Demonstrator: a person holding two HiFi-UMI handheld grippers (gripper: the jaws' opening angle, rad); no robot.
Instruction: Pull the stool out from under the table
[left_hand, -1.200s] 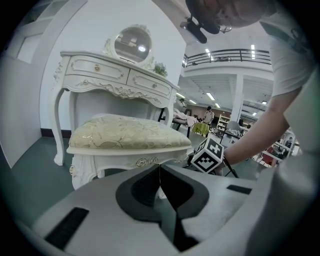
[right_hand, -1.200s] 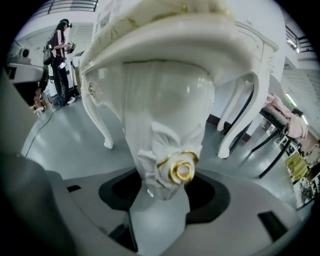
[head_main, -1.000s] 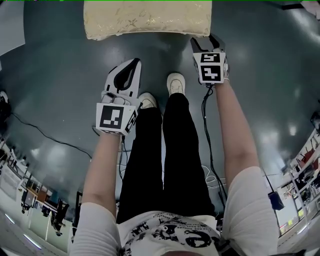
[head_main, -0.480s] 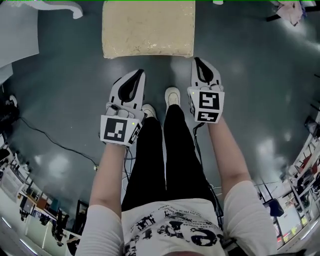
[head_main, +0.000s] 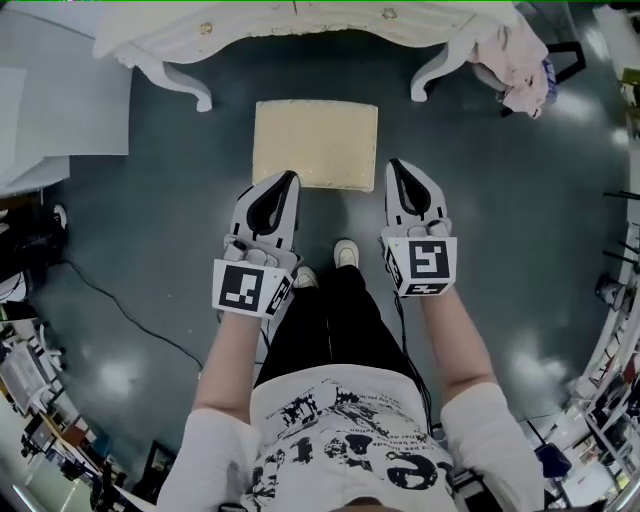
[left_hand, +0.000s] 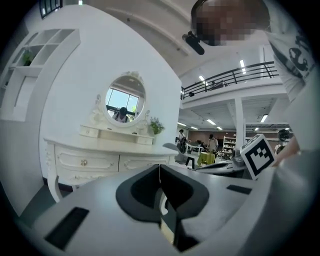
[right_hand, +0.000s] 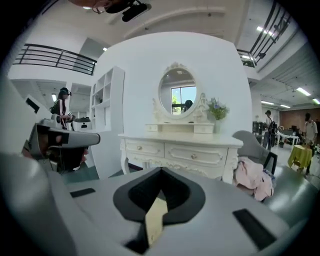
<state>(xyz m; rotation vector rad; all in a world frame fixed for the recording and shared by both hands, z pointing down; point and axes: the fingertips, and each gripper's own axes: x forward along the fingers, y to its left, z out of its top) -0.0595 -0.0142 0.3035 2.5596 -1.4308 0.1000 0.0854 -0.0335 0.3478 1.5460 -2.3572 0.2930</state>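
The stool (head_main: 315, 145), with a cream cushion, stands on the dark floor just in front of the white dressing table (head_main: 300, 20), out from under it. My left gripper (head_main: 290, 178) hovers over the stool's near left corner, jaws shut on nothing. My right gripper (head_main: 395, 165) hangs just right of the stool's near right corner, also shut and empty. In the left gripper view the left gripper (left_hand: 160, 166) shows its jaws meeting in a thin line, pointed at the table (left_hand: 100, 160). The right gripper (right_hand: 161, 170) faces the table (right_hand: 185, 150) too, with a sliver of the stool (right_hand: 155, 220) showing below.
A grey chair draped with pink cloth (head_main: 520, 55) stands right of the table. A cable (head_main: 120, 300) runs across the floor at left, near a white panel (head_main: 50, 110). The person's shoe (head_main: 345, 255) is just behind the stool. An oval mirror (right_hand: 177, 94) tops the table.
The right gripper was at the stool's near right corner; both grippers are now drawn back and higher. The view has pulled away, bringing the table into sight beyond the stool.
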